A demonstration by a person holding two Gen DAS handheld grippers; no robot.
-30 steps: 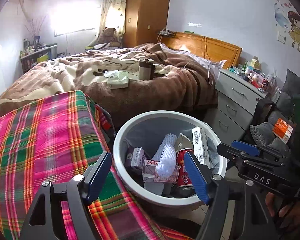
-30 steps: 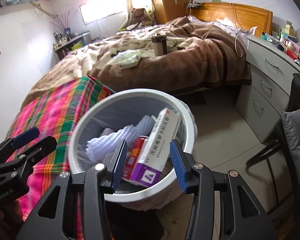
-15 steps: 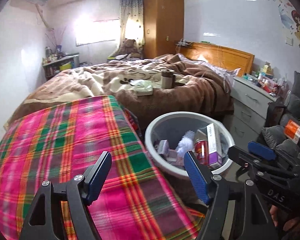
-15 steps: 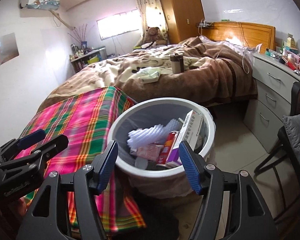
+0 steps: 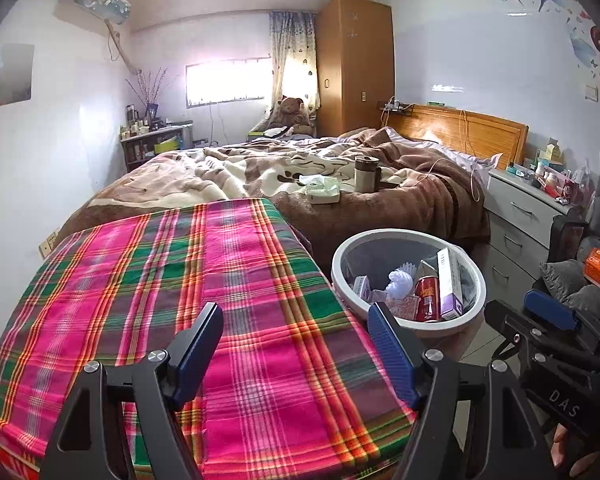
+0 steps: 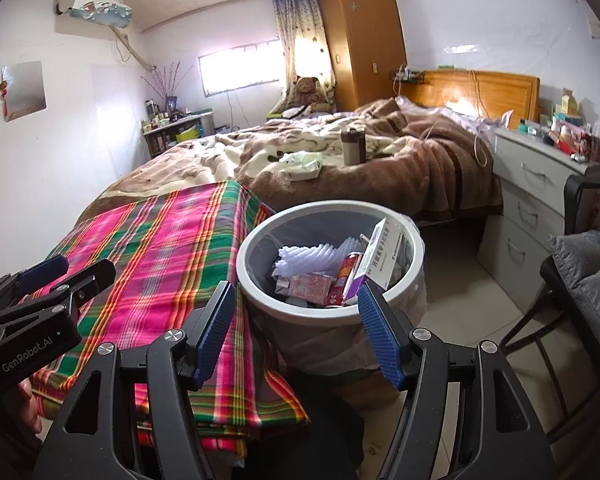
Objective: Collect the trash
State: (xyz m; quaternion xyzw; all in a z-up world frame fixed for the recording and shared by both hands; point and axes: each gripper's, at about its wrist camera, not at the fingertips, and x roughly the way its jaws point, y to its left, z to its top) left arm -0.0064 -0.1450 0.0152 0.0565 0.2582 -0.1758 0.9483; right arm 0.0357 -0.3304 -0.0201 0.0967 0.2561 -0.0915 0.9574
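Observation:
A round grey trash bin stands on the floor beside the plaid-covered table. In it lie a white-and-purple medicine box, a red can, white foam netting and small cartons. My left gripper is open and empty above the plaid cloth, left of the bin. My right gripper is open and empty, just short of the bin's near rim. Each gripper shows in the other's view, the right one and the left one.
A bed with a brown blanket lies behind, with a cup and a white pack on it. A grey drawer unit stands right of the bin. A dark chair with grey cushions is at the far right.
Both grippers have pulled back and up from the bin. The right gripper opened and let go of the medicine box, which now rests in the bin. The left gripper swung over the plaid cloth.

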